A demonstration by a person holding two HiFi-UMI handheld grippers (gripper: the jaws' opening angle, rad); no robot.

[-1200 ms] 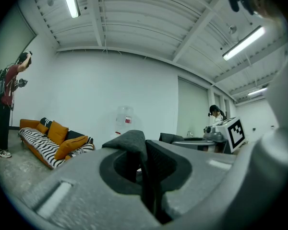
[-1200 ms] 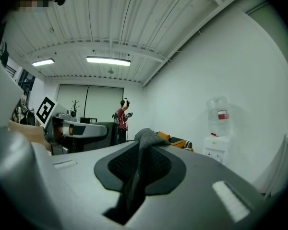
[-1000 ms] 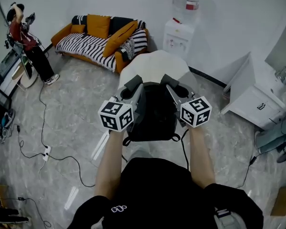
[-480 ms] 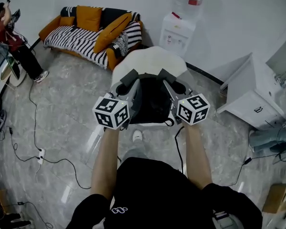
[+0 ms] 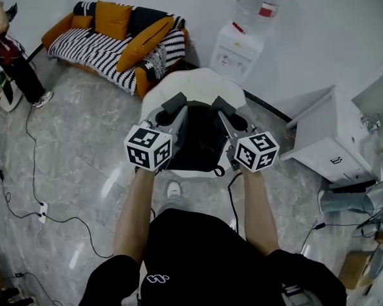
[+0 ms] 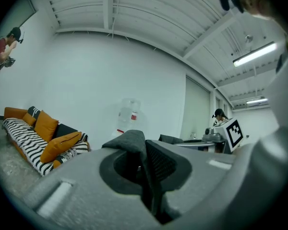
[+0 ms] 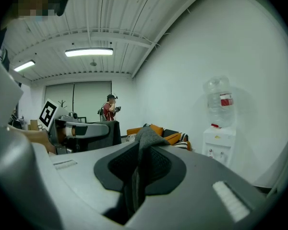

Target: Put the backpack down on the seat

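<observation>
A person stood over a white round seat (image 5: 198, 85), seen from above, with a hand-held gripper in each hand. A black backpack (image 5: 201, 139) hung upright between the two, over the near edge of the seat; the far edge showed bare beyond it. Whether the backpack touched the seat could not be told.

The left hand-held gripper (image 5: 173, 104) had its jaws pressed together on a fold of the backpack's grey fabric (image 6: 129, 140). The right hand-held gripper (image 5: 225, 106) was clamped the same way on another grey fold (image 7: 146, 137).

Past the seat, against a white wall, stood a striped sofa (image 5: 96, 46) with orange cushions and a water dispenser (image 5: 239, 50). Cables (image 5: 32, 171) lay on the grey floor.
</observation>
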